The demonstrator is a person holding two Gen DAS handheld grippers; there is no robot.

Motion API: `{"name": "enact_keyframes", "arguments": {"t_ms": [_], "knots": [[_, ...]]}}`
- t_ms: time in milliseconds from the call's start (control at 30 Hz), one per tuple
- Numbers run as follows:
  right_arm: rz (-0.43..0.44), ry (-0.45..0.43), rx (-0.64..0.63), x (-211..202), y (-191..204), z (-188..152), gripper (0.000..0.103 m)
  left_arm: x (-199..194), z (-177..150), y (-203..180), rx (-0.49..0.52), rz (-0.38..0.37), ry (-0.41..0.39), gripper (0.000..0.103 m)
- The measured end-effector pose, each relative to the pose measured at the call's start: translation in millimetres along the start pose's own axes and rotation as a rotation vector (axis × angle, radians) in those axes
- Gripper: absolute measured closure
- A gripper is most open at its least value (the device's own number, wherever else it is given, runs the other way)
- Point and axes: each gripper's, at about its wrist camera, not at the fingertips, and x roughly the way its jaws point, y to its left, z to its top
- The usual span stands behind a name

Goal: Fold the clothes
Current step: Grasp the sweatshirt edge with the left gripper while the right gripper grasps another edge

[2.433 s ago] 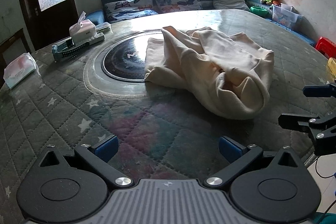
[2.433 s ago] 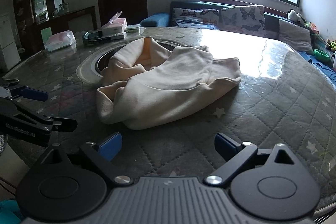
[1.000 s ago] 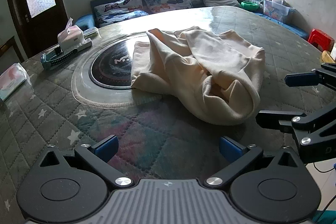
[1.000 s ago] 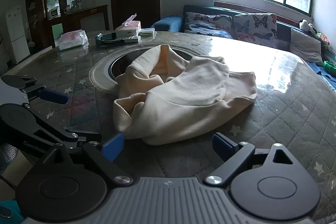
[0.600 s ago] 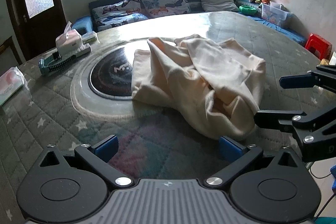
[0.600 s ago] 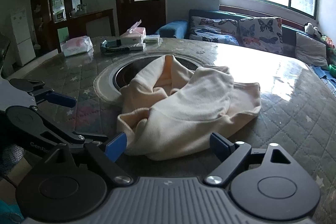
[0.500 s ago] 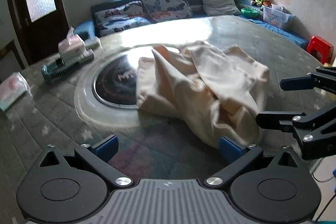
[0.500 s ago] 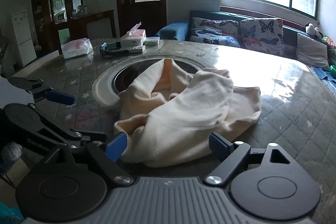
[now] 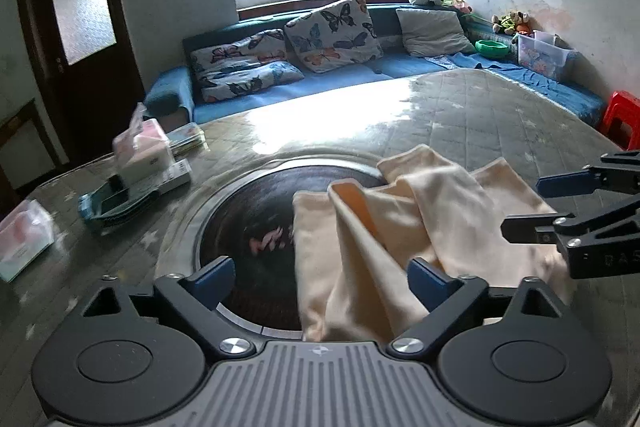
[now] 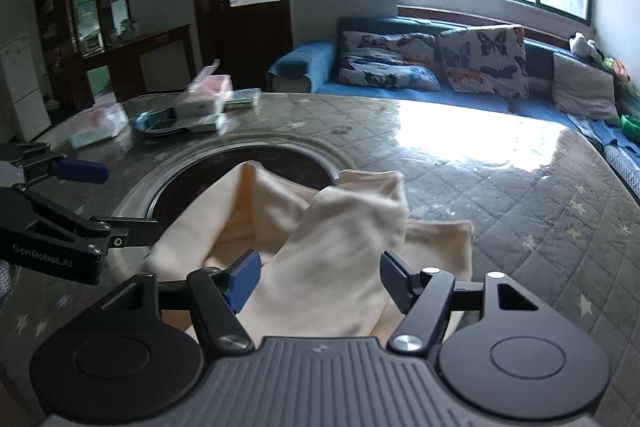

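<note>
One cream garment (image 9: 384, 235) lies rumpled on the quilted table (image 9: 500, 115), half over the dark round inset (image 9: 256, 219). I judge it soft, light and floppy, so I would pinch a hem or corner. My left gripper (image 9: 320, 277) and right gripper (image 10: 320, 277) both stand wide open, holding nothing, with cloth between their fingers.

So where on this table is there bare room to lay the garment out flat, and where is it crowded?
Free: the quilted table beyond and to the right of the cream garment, toward the blue sofa. Crowded: the far-left edge, with a tissue box, a dark tray and a wrapped pack. The garment partly covers the round dark inset.
</note>
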Motion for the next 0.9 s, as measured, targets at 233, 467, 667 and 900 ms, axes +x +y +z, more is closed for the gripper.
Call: {"name": "enact_keyframes", "arguments": {"t_ms": [233, 467, 667, 900], "knots": [[-0.013, 0.031, 0.006, 42, -20, 30, 0.044, 49, 26, -1, 0.014, -0.058, 0.040, 0.011], [-0.009, 0.057, -0.014, 77, -19, 46, 0.047, 91, 26, -2, 0.031, -0.094, 0.102, 0.035], [0.002, 0.105, -0.045, 107, -11, 49, 0.049, 102, 16, 12, -0.036, -0.145, 0.126, 0.091], [-0.037, 0.146, -0.089, 126, -2, 40, 0.071, 82, 9, 25, -0.069, -0.109, 0.081, 0.099]]}}
